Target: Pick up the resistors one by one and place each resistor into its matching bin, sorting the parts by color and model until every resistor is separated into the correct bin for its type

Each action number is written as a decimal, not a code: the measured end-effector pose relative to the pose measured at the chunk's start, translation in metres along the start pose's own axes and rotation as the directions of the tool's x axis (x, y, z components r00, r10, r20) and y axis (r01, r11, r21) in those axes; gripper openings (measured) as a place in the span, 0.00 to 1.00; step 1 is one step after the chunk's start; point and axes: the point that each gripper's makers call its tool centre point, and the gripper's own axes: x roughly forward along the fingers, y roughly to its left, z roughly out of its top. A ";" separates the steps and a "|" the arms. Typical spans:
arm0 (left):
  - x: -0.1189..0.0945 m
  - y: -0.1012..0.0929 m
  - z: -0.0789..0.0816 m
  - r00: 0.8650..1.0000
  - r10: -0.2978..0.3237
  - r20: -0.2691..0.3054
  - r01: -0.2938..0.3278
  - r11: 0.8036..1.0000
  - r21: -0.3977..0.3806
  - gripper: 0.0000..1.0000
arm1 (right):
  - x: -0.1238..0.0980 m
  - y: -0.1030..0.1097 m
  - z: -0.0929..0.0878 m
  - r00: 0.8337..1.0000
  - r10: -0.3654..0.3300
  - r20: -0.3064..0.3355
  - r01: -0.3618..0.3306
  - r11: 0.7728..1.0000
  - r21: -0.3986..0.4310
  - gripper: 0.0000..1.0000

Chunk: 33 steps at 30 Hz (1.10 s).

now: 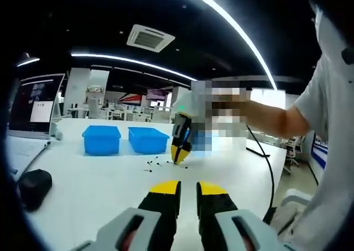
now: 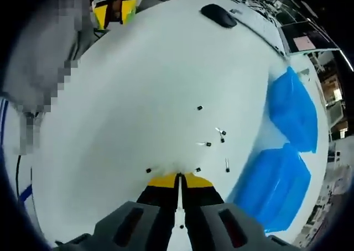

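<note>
Right hand-held gripper (image 1: 180,160) tip down among resistors (image 1: 154,163), near bins (image 1: 125,139).

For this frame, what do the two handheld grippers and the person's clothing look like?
Both grippers have black jaws with yellow tips rising from grey housings with dark slots: the left gripper in its own view, the right gripper in its own. In the left gripper view, the right gripper appears black and yellow, and a black cable trails over the white table. The person wears a white short sleeve.
</note>
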 end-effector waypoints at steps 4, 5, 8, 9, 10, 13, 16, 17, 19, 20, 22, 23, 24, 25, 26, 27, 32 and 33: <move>0.000 0.003 0.000 1.000 0.010 -0.001 -0.010 1.000 -0.003 0.15 | -0.003 0.002 0.000 0.994 -0.070 0.086 0.062 0.994 0.088 0.05; 0.000 0.003 0.000 1.000 0.009 -0.001 -0.009 1.000 -0.004 0.15 | -0.004 0.002 0.000 0.991 -0.085 0.107 0.073 0.991 0.112 0.05; 0.002 0.001 0.000 1.000 0.002 -0.002 -0.002 1.000 -0.002 0.15 | -0.007 0.003 0.000 0.977 -0.137 0.165 0.105 0.976 0.191 0.05; 0.002 0.001 0.000 1.000 0.001 -0.003 -0.001 1.000 -0.002 0.15 | -0.009 0.000 -0.003 0.970 -0.157 0.183 0.116 0.969 0.218 0.05; 0.003 0.000 0.001 1.000 -0.004 -0.004 0.004 1.000 -0.002 0.15 | -0.011 -0.003 -0.005 0.963 -0.177 0.201 0.126 0.961 0.245 0.05; 0.005 -0.001 0.001 1.000 -0.014 -0.007 0.014 1.000 0.001 0.15 | -0.016 -0.012 -0.011 0.937 -0.238 0.255 0.148 0.933 0.328 0.05; 0.007 -0.003 0.001 1.000 -0.019 -0.011 0.019 1.000 0.001 0.15 | -0.025 -0.021 -0.011 0.898 -0.301 0.319 0.155 0.899 0.410 0.05; 0.007 -0.004 0.001 1.000 -0.022 -0.011 0.022 1.000 0.003 0.15 | -0.028 -0.024 -0.010 0.882 -0.321 0.344 0.151 0.886 0.439 0.05; 0.008 -0.005 0.002 1.000 -0.026 -0.008 0.026 1.000 0.005 0.15 | -0.034 -0.029 -0.008 0.850 -0.353 0.391 0.134 0.862 0.489 0.05; 0.009 -0.005 0.002 1.000 -0.027 -0.006 0.027 1.000 0.004 0.15 | -0.036 -0.031 -0.007 0.838 -0.365 0.406 0.125 0.852 0.509 0.05; 0.010 -0.006 0.003 1.000 -0.028 -0.001 0.028 1.000 0.001 0.15 | -0.042 -0.038 -0.005 0.799 -0.411 0.439 0.114 0.821 0.560 0.05; 0.010 -0.007 0.003 1.000 -0.030 0.002 0.030 1.000 0.000 0.15 | -0.044 -0.040 -0.004 0.785 -0.424 0.451 0.107 0.810 0.576 0.05; 0.011 -0.008 0.003 1.000 -0.031 0.003 0.031 1.000 -0.001 0.15 | -0.047 -0.043 -0.003 0.762 -0.449 0.467 0.098 0.793 0.602 0.05; 0.011 -0.008 0.003 0.999 -0.031 0.004 0.031 1.000 0.000 0.15 | -0.050 -0.045 -0.001 0.739 -0.468 0.484 0.084 0.778 0.623 0.05; 0.011 -0.009 0.003 0.999 -0.033 0.005 0.033 0.999 -0.002 0.15 | -0.052 -0.047 0.000 0.718 -0.485 0.499 0.074 0.766 0.639 0.05; 0.011 -0.009 0.003 0.999 -0.036 0.005 0.036 0.999 -0.003 0.15 | -0.054 -0.049 0.001 0.697 -0.503 0.511 0.069 0.756 0.651 0.05; 0.010 -0.011 0.001 0.999 -0.046 0.005 0.046 0.999 -0.002 0.15 | -0.075 -0.070 0.003 0.565 -0.633 0.530 0.079 0.680 0.728 0.05; 0.010 -0.011 0.001 0.999 -0.046 0.003 0.046 0.999 -0.005 0.15 | -0.085 -0.081 0.001 0.519 -0.681 0.517 0.093 0.646 0.758 0.05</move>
